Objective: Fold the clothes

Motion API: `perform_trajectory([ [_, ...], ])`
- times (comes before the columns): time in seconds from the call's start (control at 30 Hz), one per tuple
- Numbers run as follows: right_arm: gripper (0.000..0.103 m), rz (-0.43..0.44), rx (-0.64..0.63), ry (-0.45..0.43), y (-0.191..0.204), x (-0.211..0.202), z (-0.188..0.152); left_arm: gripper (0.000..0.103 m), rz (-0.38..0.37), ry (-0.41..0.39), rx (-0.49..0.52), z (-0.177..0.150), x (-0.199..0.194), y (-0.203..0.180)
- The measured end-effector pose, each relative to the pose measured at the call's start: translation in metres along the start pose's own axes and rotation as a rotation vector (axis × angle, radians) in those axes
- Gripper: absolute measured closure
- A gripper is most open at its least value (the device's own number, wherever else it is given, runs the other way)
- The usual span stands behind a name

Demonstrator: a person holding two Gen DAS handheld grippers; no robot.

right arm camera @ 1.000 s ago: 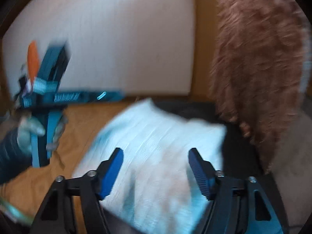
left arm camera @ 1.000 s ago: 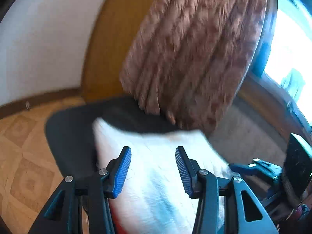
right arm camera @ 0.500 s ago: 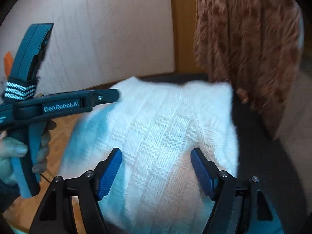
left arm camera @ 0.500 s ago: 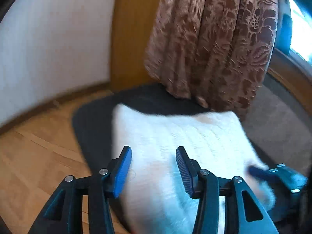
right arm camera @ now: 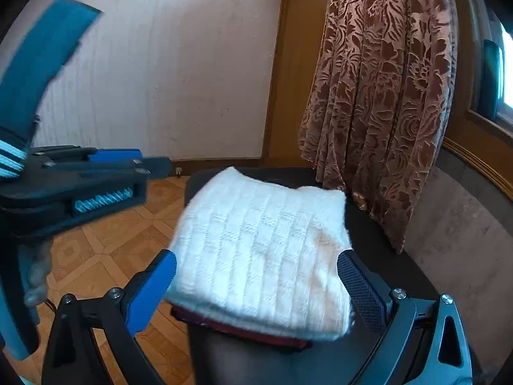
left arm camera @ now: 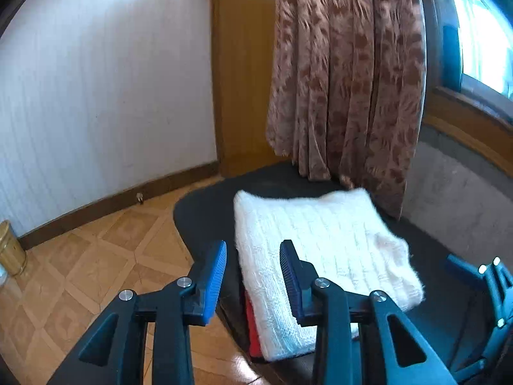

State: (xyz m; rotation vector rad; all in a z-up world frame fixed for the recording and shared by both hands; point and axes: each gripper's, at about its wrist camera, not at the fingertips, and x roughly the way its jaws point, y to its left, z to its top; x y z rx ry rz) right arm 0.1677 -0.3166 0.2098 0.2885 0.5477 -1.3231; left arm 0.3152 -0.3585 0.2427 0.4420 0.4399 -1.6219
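Observation:
A folded white knit sweater (left arm camera: 320,250) (right arm camera: 266,250) lies on a black seat (left arm camera: 205,211) (right arm camera: 394,263), on top of a folded red garment (left arm camera: 253,327) (right arm camera: 243,330). My left gripper (left arm camera: 253,256) hovers off the sweater's near left corner. Its jaws are closing, and nothing is gripped between the blue pads (left arm camera: 214,269). My right gripper (right arm camera: 256,263) hangs back from the sweater's near edge, its jaws opening wide, and the pads (right arm camera: 150,288) do not touch the knit. Each gripper shows in the other's view: the right gripper (left arm camera: 481,272) and the left gripper (right arm camera: 128,160).
A brown patterned curtain (left arm camera: 349,80) (right arm camera: 384,96) hangs just behind the seat. A wooden door frame (left arm camera: 240,80) and a white wall (left arm camera: 112,96) stand beyond the parquet floor (left arm camera: 112,263). A golden bin (left arm camera: 9,250) sits at far left. A person's hand (right arm camera: 35,272) holds the left gripper.
Both grippers have drawn back and risen away from the sweater, which stays folded on the seat. The right jaws have spread wider. The left jaws have narrowed.

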Motion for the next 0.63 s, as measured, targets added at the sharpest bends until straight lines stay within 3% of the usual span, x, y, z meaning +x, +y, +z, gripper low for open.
perform_trajectory([
  [0.17,0.001,0.015,-0.004,-0.025,0.006,-0.015,-0.003,0.068,-0.005,-0.029,-0.051,-0.005,-0.017,0.01],
  [0.5,0.0,0.02,-0.022,-0.018,0.017,-0.016,-0.01,0.068,-0.027,-0.01,-0.097,-0.017,-0.018,0.019],
  [0.63,0.0,0.0,-0.039,-0.01,0.021,-0.012,-0.01,0.068,0.009,0.012,-0.076,-0.023,-0.016,0.017],
])
